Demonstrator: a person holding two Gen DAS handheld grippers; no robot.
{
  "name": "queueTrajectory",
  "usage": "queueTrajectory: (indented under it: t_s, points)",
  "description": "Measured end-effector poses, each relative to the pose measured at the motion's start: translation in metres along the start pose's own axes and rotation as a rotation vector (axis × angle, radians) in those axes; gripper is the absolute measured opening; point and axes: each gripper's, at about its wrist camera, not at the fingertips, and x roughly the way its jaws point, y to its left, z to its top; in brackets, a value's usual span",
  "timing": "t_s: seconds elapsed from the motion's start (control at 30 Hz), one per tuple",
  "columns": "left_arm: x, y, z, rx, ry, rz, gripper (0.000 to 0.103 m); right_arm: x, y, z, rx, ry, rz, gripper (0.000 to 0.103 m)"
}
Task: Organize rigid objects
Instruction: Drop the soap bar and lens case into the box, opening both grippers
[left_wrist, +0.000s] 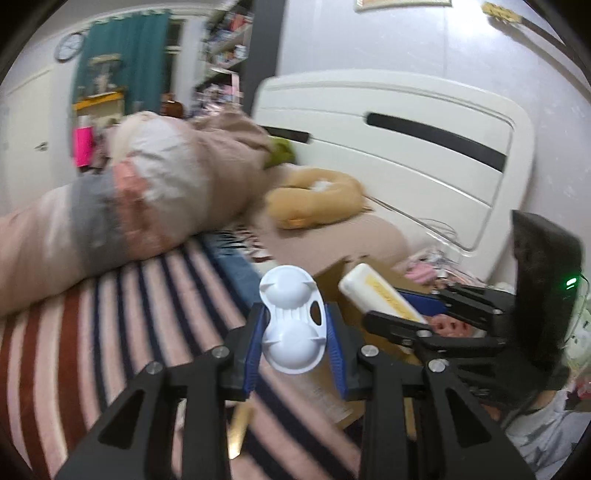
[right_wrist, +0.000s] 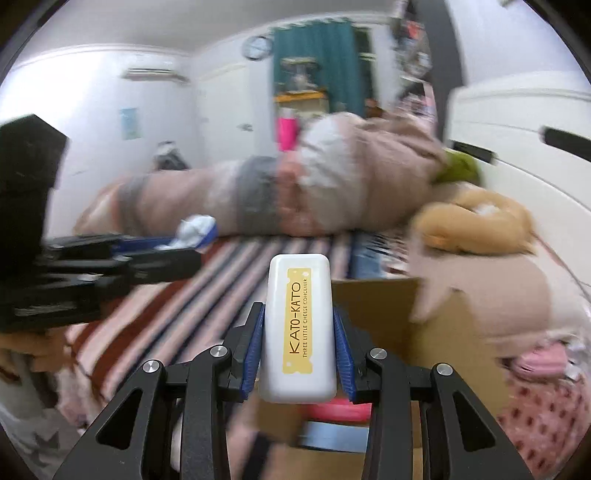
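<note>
1. The left gripper (left_wrist: 293, 334) is clenched on a white plastic double-cup piece (left_wrist: 293, 321), its blue pads (left_wrist: 255, 354) pressing both sides of the narrow waist between the two round bowls.
2. That piece stands upright between the fingers, above the striped blanket (left_wrist: 122, 321) that covers the bed.
3. The right gripper (right_wrist: 298, 345) is clenched on a white concealer case (right_wrist: 298, 332), which stands upright with its yellow "KATO-KATO" label facing the camera.
4. In the left wrist view the same case (left_wrist: 380, 293) shows tilted, held by the right gripper (left_wrist: 413, 314) just right of the double-cup piece and over a cardboard box (left_wrist: 373, 267).
5. In the right wrist view the box (right_wrist: 373, 306) sits right of the case, at the edge of the blanket (right_wrist: 229, 273).
6. The left gripper (right_wrist: 173, 254) appears at the left of the right wrist view, with the white piece (right_wrist: 194, 230) at its tip; blur hides the detail.
7. A rolled quilt (left_wrist: 122, 199) lies across the far side of the bed, and a tan plush toy (left_wrist: 317, 199) rests near the white headboard (left_wrist: 406, 147).
</note>
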Motion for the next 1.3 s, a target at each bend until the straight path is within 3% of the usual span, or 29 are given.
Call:
queueTrajectory:
  t_s: [0.17, 0.27, 0.33, 0.7, 0.8, 0.87, 1.0, 1.13, 1.3]
  points:
    - [0.061, -0.036, 0.015, 0.038, 0.116, -0.049, 0.029, 0.038, -0.046, -0.015, -0.033, 0.150, -0.055, 0.031]
    - [0.087, -0.048, 0.016, 0.076, 0.185, -0.042, 0.029, 0.061, -0.060, -0.025, -0.071, 0.202, -0.116, 0.031]
    - [0.104, -0.055, 0.016, 0.103, 0.233, -0.037, 0.029, 0.067, -0.068, -0.030, -0.050, 0.231, -0.108, 0.032]
    - [0.148, -0.056, 0.010, 0.169, 0.329, 0.011, 0.029, 0.062, -0.079, -0.037, -0.030, 0.224, -0.114, 0.032]
    - [0.152, -0.052, 0.010, 0.162, 0.336, 0.019, 0.032, 0.062, -0.078, -0.038, -0.026, 0.228, -0.108, 0.033]
    - [0.152, -0.051, 0.009, 0.162, 0.330, 0.033, 0.042, 0.064, -0.078, -0.038, -0.022, 0.234, -0.096, 0.033]
    - [0.146, -0.046, 0.009, 0.154, 0.322, 0.039, 0.042, 0.065, -0.076, -0.040, -0.023, 0.242, -0.083, 0.034]
    - [0.124, -0.038, 0.015, 0.129, 0.281, 0.027, 0.043, 0.060, -0.072, -0.037, -0.006, 0.237, -0.066, 0.034]
    - [0.076, -0.022, 0.019, 0.104, 0.188, 0.061, 0.055, 0.044, -0.058, -0.030, 0.000, 0.196, -0.059, 0.040]
